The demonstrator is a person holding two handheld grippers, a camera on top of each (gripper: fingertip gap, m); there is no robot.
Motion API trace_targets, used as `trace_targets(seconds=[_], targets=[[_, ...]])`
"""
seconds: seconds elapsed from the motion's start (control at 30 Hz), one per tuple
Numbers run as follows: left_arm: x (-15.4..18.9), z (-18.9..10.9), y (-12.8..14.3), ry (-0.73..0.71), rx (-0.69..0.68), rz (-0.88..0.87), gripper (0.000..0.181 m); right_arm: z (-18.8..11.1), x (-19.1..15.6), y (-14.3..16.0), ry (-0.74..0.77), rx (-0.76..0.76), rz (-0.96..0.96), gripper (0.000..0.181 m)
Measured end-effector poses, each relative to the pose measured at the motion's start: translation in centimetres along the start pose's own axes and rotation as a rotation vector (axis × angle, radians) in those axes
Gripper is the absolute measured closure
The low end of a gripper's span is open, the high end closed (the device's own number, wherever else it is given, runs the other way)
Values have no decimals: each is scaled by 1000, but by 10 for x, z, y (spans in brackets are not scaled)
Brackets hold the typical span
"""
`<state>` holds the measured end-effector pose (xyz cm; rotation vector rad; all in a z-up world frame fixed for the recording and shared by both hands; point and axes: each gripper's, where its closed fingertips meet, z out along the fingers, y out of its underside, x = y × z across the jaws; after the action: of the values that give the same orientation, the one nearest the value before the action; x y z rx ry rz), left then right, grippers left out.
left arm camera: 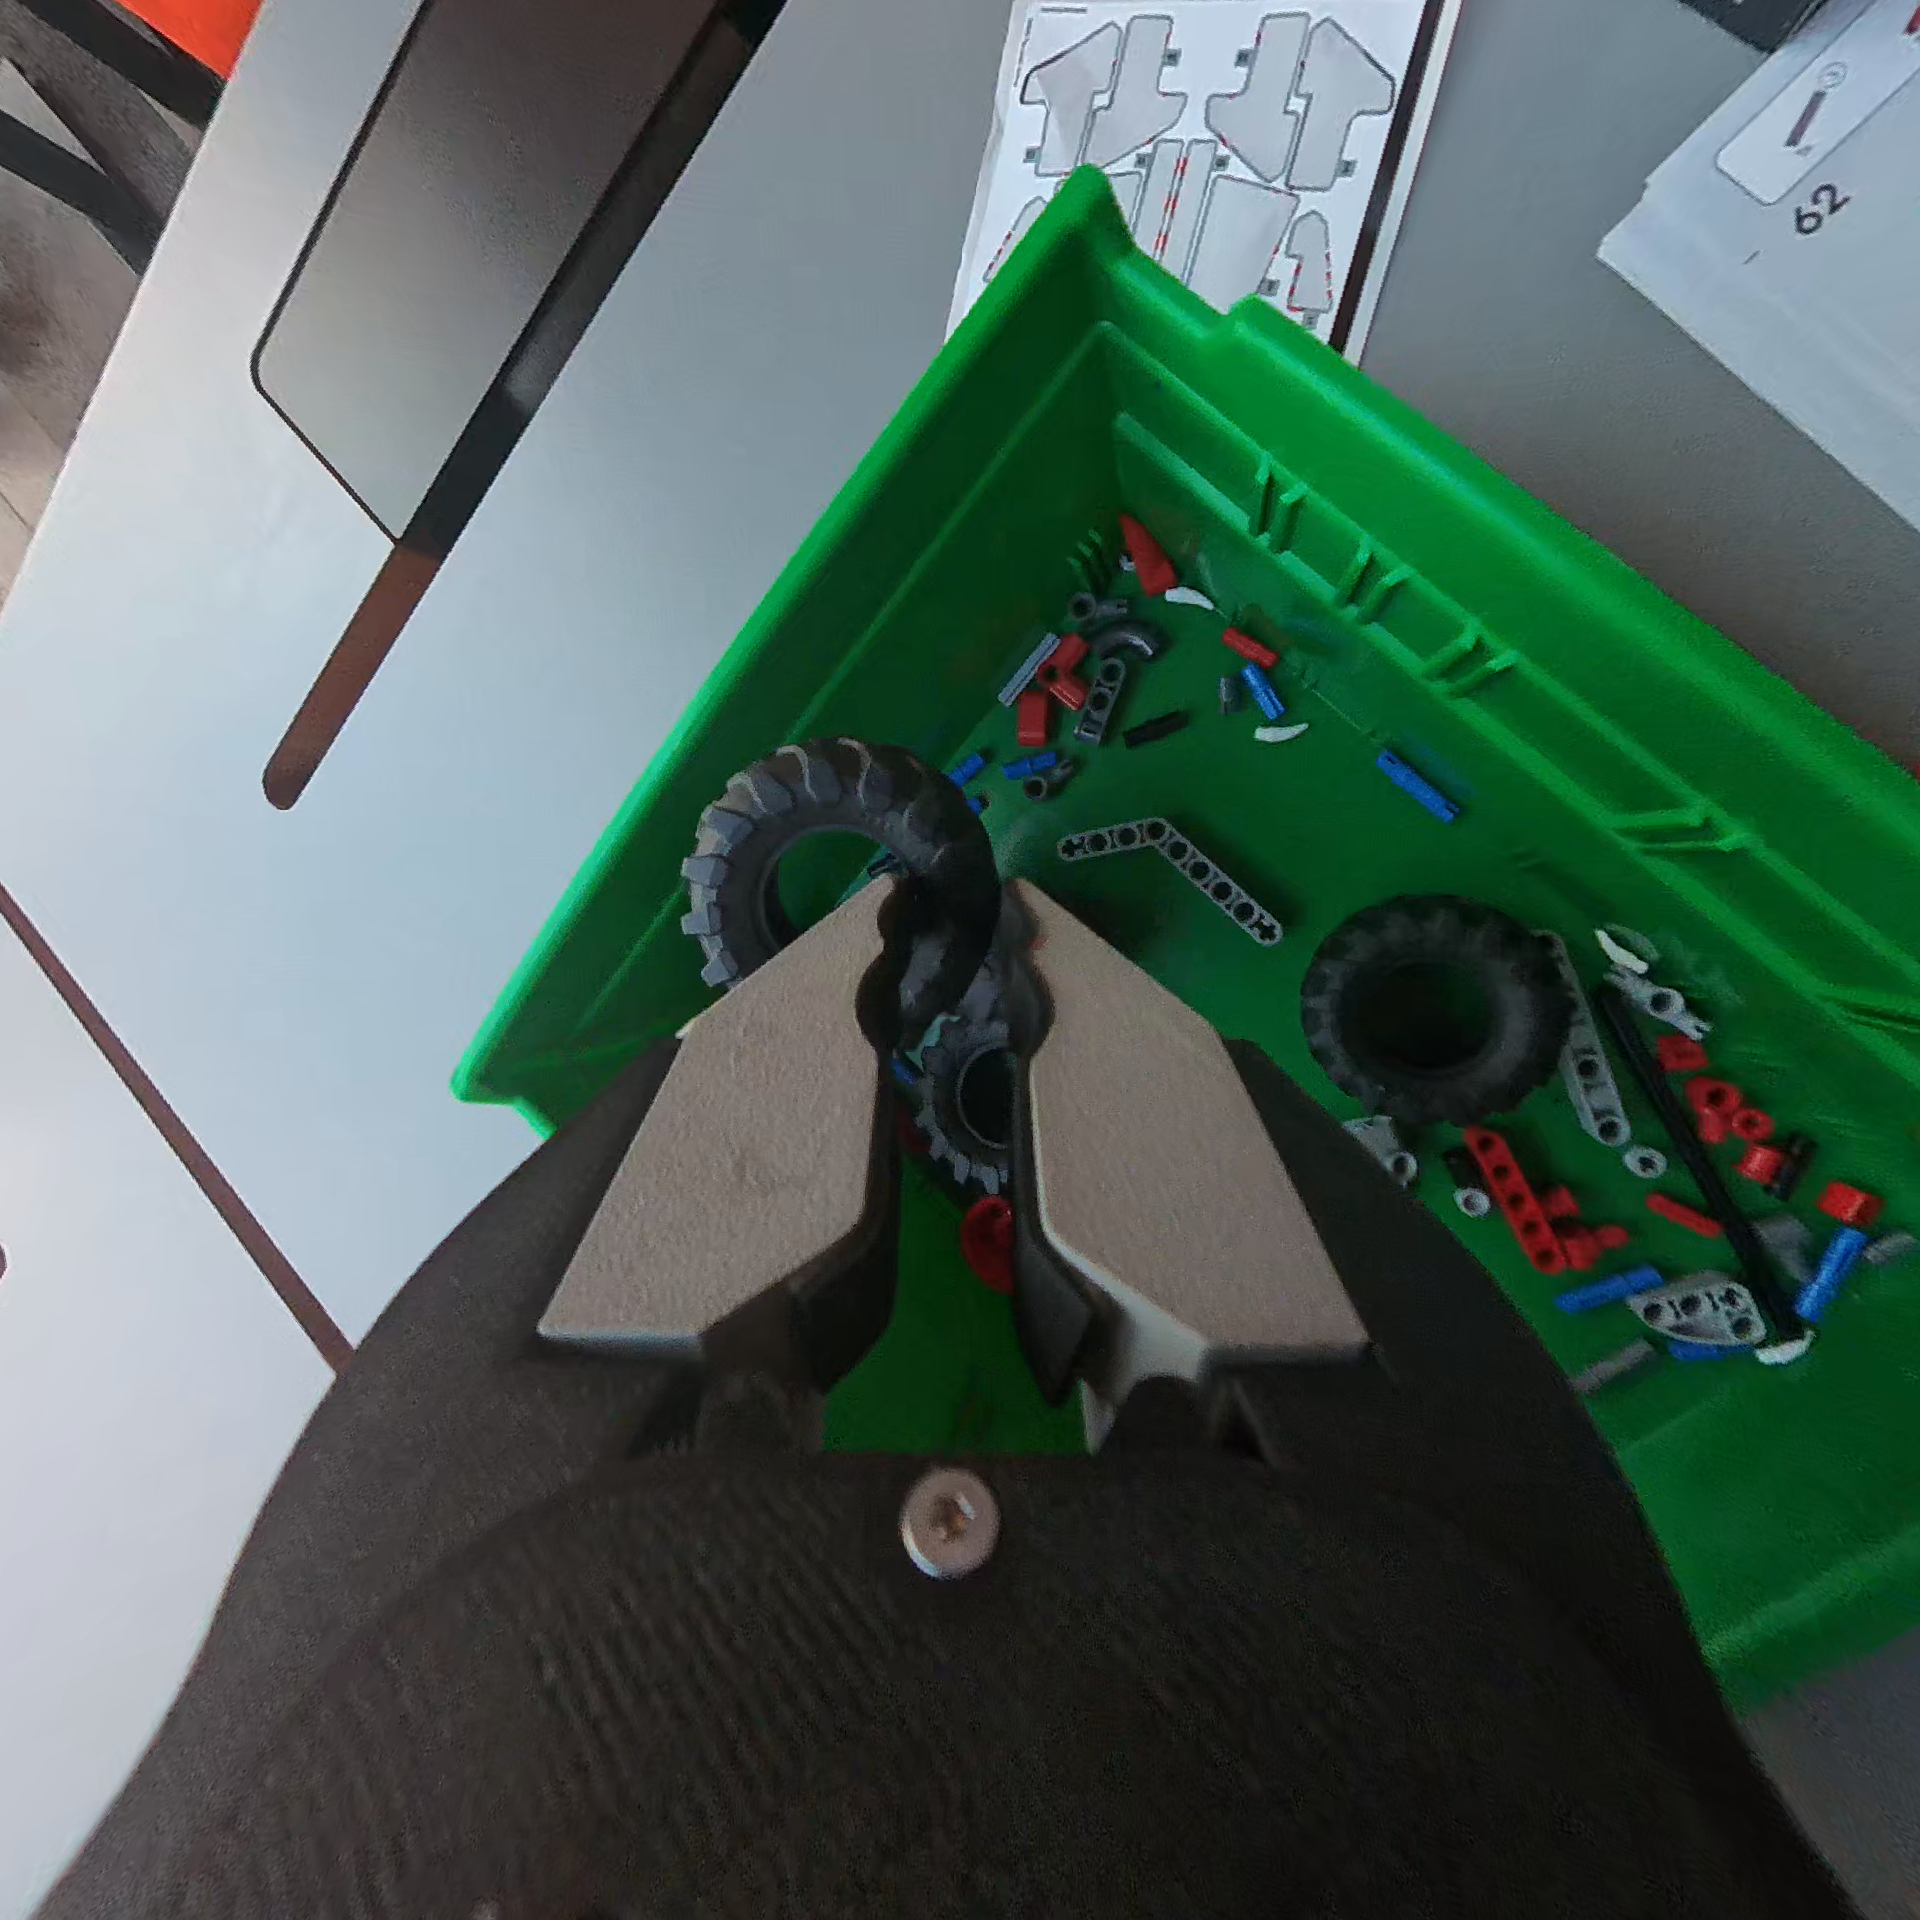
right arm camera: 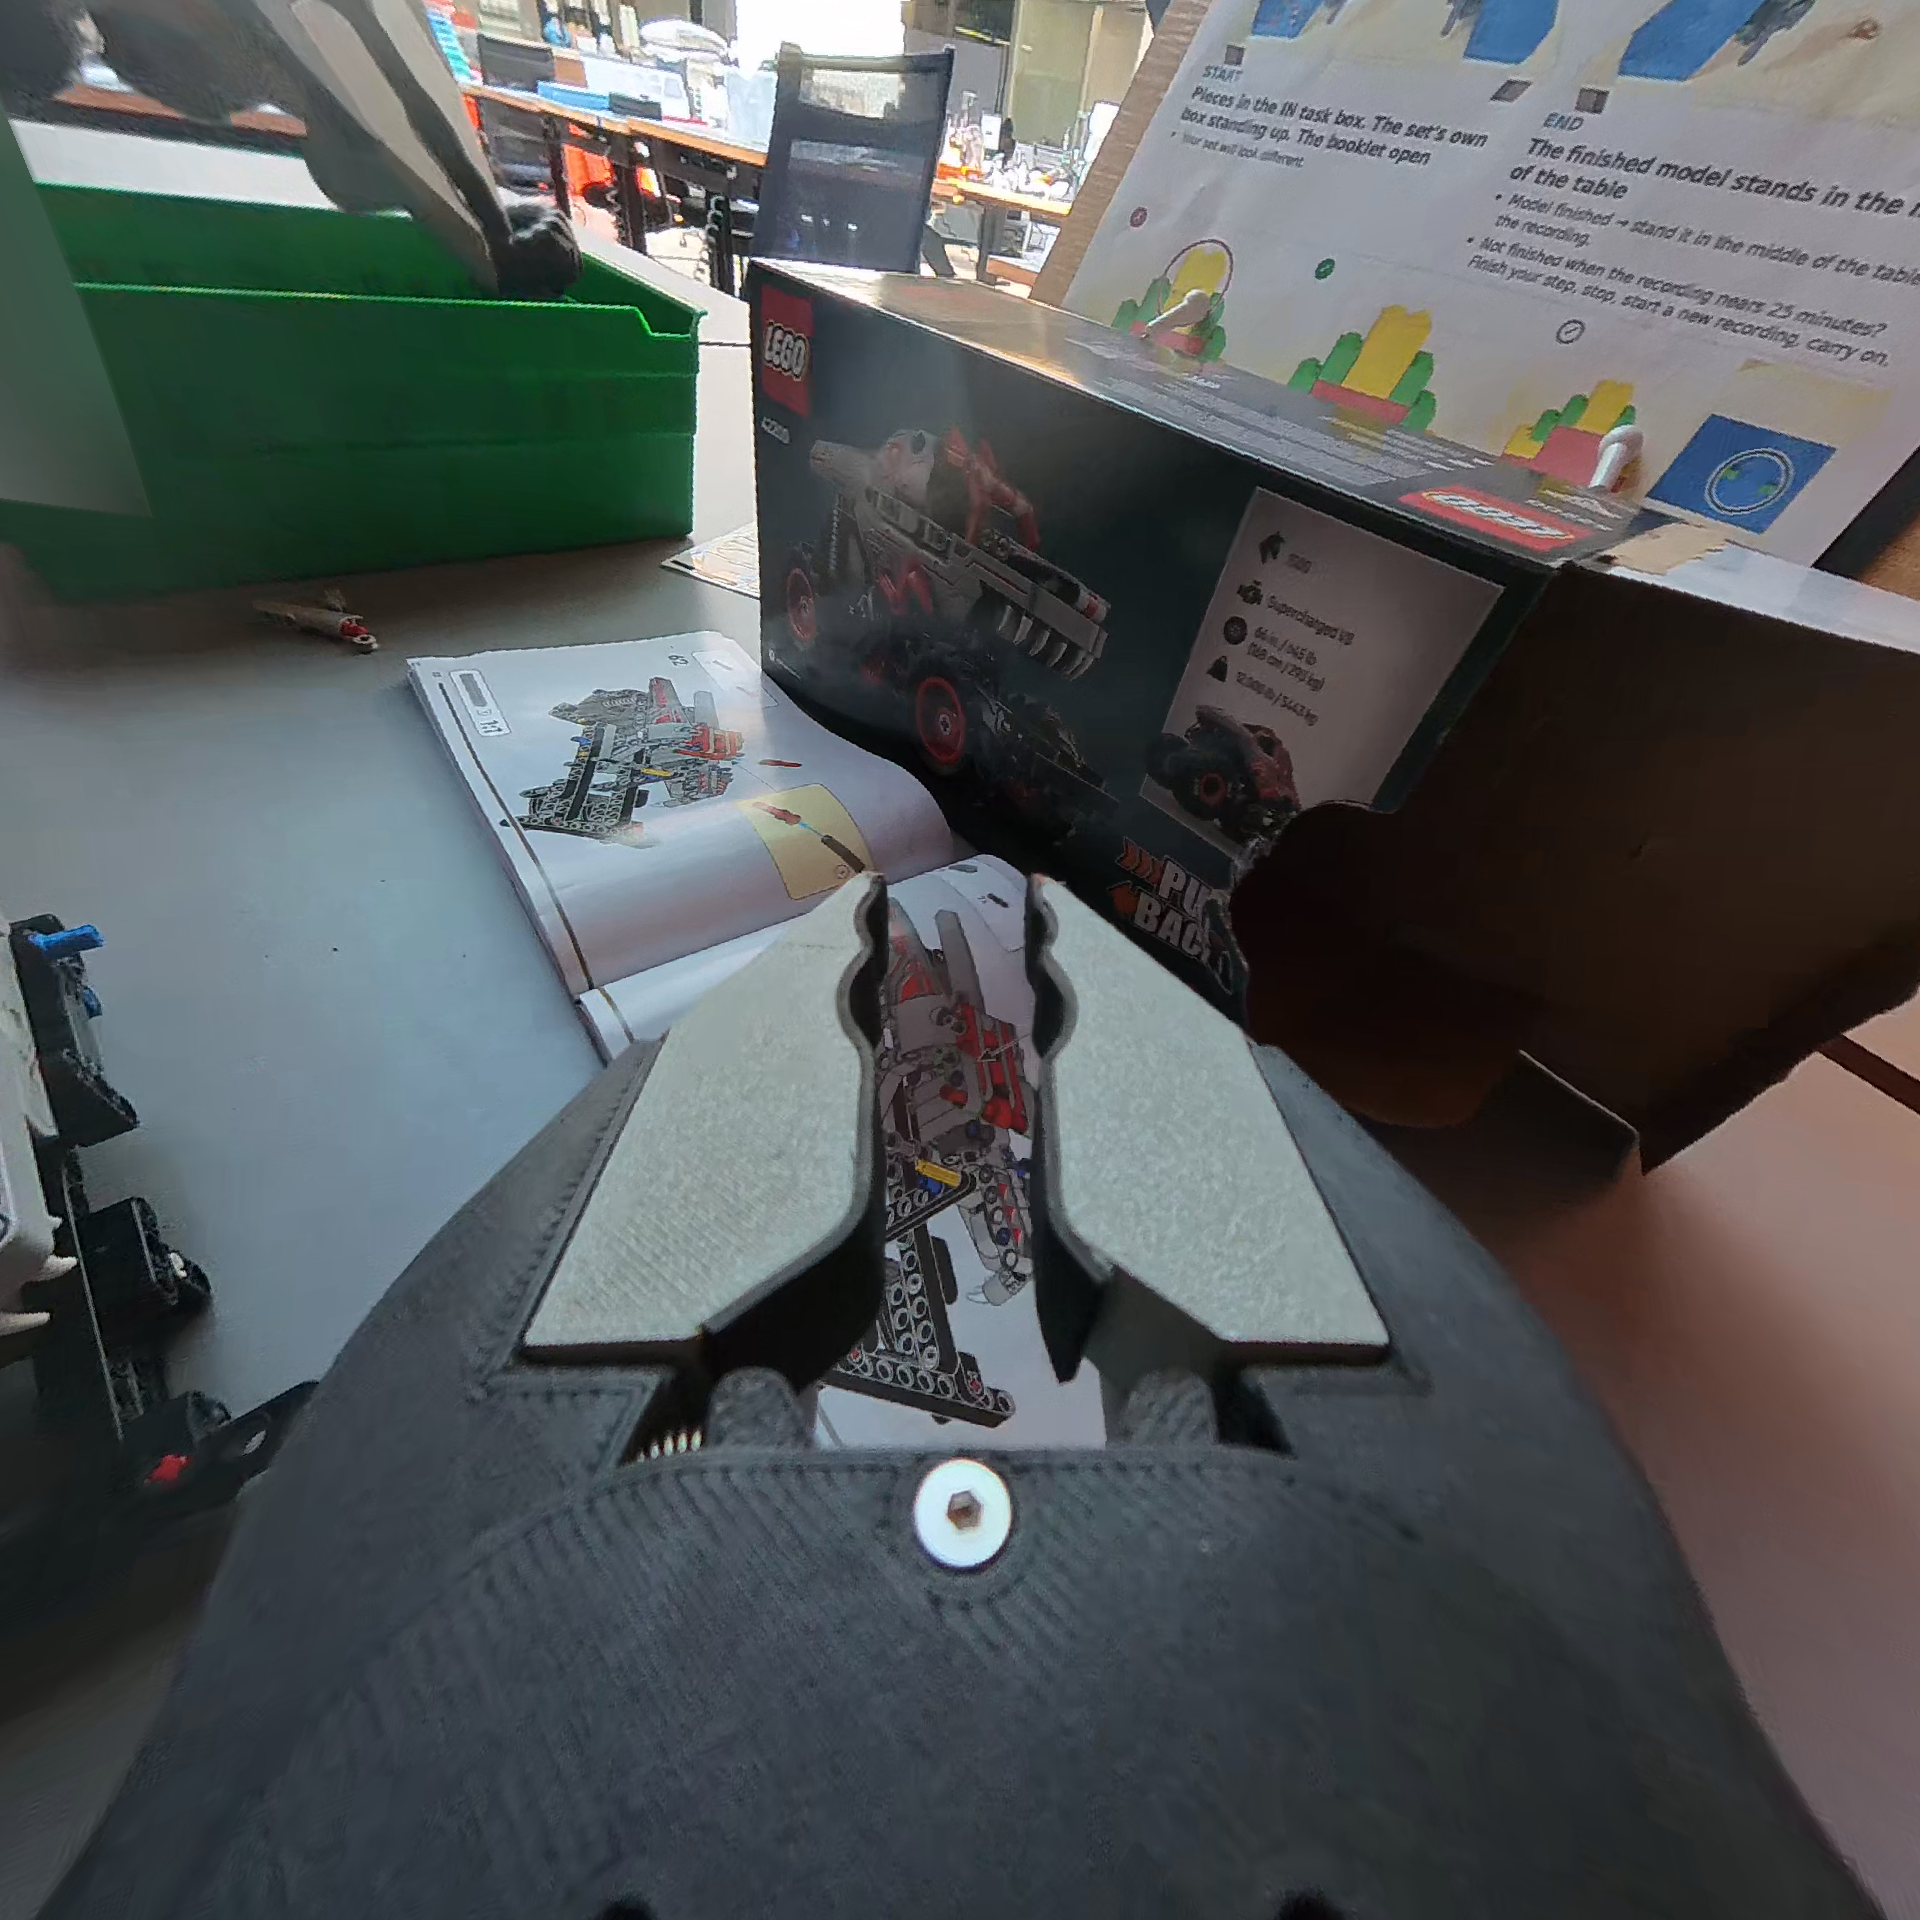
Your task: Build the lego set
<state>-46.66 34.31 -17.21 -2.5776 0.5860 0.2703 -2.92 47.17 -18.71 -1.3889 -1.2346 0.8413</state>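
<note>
Lego tyre (left arm camera: 831,831), black with a chunky tread, is pinched by its wall between the fingers of the left gripper (left arm camera: 951,904) and hangs above the near-left corner of the green bin (left arm camera: 1039,436); the fingers close on the rubber, which buckles between their tips. On the bin floor lie a second tyre (left arm camera: 1439,1013), flat on its side to the right, and a third tyre (left arm camera: 977,1101), partly hidden behind the fingers. A grey angled beam (left arm camera: 1169,868) lies between the held tyre and the second tyre. Small red, blue, grey and white parts are scattered in two clusters, one towards the far corner (left arm camera: 1091,675) and one along the right side (left arm camera: 1714,1195). A sticker sheet (left arm camera: 1195,135) lies on the table (left arm camera: 520,727) beyond the bin, its lower edge hidden behind the bin's rim.

In the right wrist view, the right gripper (right arm camera: 956,904) hovers over the open instruction booklet (right arm camera: 644,790), its fingers parted with a narrow gap and holding nothing. The set's box (right arm camera: 1039,623) stands just beyond the booklet, with a printed instruction sheet (right arm camera: 1558,260) propped behind it. The partly built model (right arm camera: 83,1195), black-framed, sits at the left edge on the table. A small loose piece (right arm camera: 322,620) lies on the table near the bin's front wall.
</note>
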Motion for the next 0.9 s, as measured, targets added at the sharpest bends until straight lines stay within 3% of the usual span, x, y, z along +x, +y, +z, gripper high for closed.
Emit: trace_targets(seconds=[0.13, 0.2, 0.43, 0.53, 0.63, 0.9], targets=[[6, 9, 3, 23, -19, 7, 164, -1, 5, 0, 34, -1, 0, 158], [10, 16, 4, 42, -61, 16, 145, 0, 5, 1, 40, -9, -4, 158], [18, 57, -30, -3, -43, 198, 181, 1, 6, 3, 52, -23, -20, 160], [15, 81, -27, -47, -147, 260, 181, 0, 4, 2, 50, -17, -29, 161], [23, 94, -23, 41, -195, 238, 181, 0, 2, 1, 42, -14, -39, 162], [11, 94, -2, 75, -261, 217, 181, -3, -1, 0, 18, 0, -34, 166]])
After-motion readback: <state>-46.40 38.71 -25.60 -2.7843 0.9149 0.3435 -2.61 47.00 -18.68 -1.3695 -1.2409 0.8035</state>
